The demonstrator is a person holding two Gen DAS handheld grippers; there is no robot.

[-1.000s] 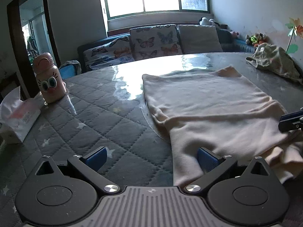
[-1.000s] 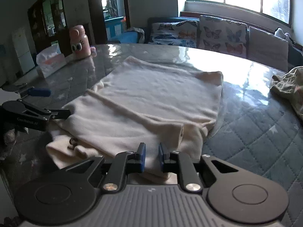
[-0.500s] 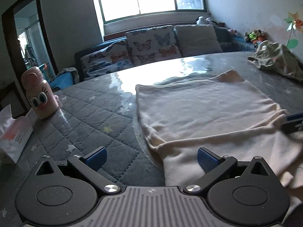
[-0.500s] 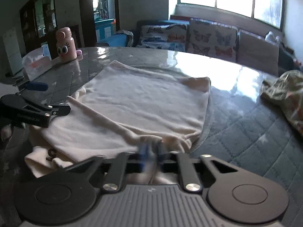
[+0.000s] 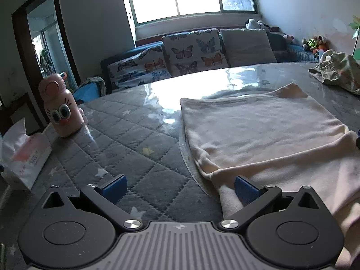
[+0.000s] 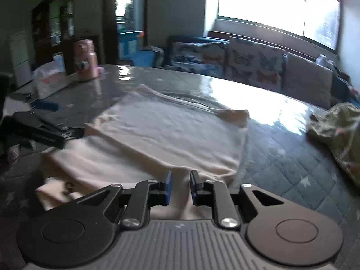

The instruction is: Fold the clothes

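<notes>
My left gripper (image 5: 180, 185) is spread wide, gripping nothing, low over the quilted table cover (image 5: 126, 139). Its right finger pad (image 5: 245, 187) sits against the near left corner of the cream garment (image 5: 258, 130), where the cloth bunches into a thick fold; the left pad is over bare quilt. My right gripper (image 6: 180, 185) has its fingers drawn close together with a narrow gap between them, and cream cloth shows in that gap. The right wrist view is smeared with motion, so I cannot say for certain whether the pads are pinching the fabric or only passing above it.

The garment lies flat ahead of both tools, its long axis running away from me toward the window, with a fold line crossing it from side to side near my end. From the left gripper it lies forward and to the right; from the right gripper it lies forward and to the left, so the near hem stretches between my two hands. Each hand is nearest its own corner: left hand for the left corner, right hand for the right.

I judge the next move turns on that near edge: both corners must be held and carried forward along the long axis, toward the far hem.

A pink bottle (image 5: 60, 108) and a tissue pack (image 5: 24, 155) stand well off to the left, and a crumpled patterned cloth (image 5: 337, 69) lies at the far right.
</notes>
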